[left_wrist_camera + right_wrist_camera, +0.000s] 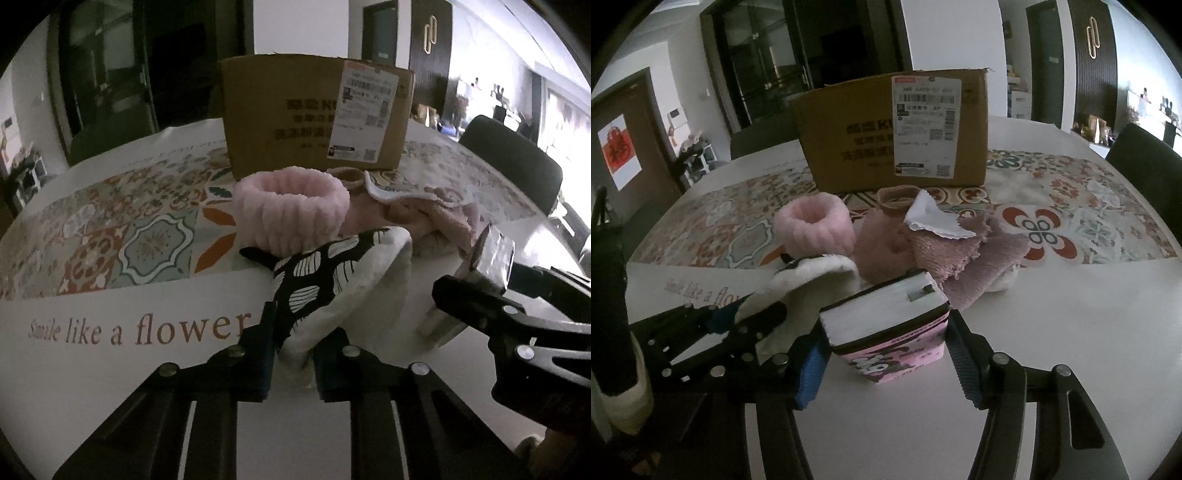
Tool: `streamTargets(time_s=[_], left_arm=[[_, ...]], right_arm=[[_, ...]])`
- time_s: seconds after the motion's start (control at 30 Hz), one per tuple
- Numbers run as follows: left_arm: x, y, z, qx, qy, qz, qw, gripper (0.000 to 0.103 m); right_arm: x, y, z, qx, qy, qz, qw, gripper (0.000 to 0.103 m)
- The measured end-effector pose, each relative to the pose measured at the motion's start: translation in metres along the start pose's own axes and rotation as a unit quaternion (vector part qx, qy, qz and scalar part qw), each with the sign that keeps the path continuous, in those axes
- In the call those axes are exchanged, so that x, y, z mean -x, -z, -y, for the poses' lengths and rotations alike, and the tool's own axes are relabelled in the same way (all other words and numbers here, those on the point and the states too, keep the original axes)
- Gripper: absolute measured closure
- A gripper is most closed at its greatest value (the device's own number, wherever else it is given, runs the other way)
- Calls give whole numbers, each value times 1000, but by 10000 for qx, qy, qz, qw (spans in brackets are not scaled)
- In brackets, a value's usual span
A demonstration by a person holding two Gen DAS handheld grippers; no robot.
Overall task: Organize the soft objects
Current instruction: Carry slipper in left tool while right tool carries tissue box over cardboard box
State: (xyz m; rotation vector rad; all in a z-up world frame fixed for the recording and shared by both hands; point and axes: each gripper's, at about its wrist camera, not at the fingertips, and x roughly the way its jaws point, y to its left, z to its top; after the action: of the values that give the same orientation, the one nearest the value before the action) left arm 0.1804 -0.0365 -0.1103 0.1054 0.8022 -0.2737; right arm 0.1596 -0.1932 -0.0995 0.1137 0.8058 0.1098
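Note:
My left gripper (293,354) is shut on a soft white plush piece with a black leaf-patterned side (325,288); the piece lies on the white table edge. In the right wrist view the same left gripper (735,321) shows at the left, clamped on the plush piece (816,277). My right gripper (886,365) has its pads against both sides of a pink tissue pack (886,332) standing on the table. A pink ribbed fluffy band (291,210) (812,225) stands just behind. Pink towels (964,254) and a white cloth (934,219) lie in a heap beside it.
A cardboard box (295,110) (864,147) stands behind the heap on a patterned mat (147,236). A beige hair tie (897,195) lies in front of the box. A dark chair (513,158) is at the table's right side.

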Motion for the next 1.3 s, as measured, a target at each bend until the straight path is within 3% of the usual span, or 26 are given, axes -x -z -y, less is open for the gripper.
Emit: streamTargets(time_s=[0.6, 1.0, 1.3], left_arm=[[78, -17, 5, 295, -401, 625, 9968, 87], [121, -66, 9, 369, -463, 991, 9933, 87], [126, -111, 10, 378, -492, 1113, 9919, 87]], right_arm=[[62, -12, 0, -158, 13, 564, 9983, 43], [108, -58, -1, -133, 121, 1060, 9942, 43], [118, -98, 4, -126, 181, 1221, 9923, 42]])
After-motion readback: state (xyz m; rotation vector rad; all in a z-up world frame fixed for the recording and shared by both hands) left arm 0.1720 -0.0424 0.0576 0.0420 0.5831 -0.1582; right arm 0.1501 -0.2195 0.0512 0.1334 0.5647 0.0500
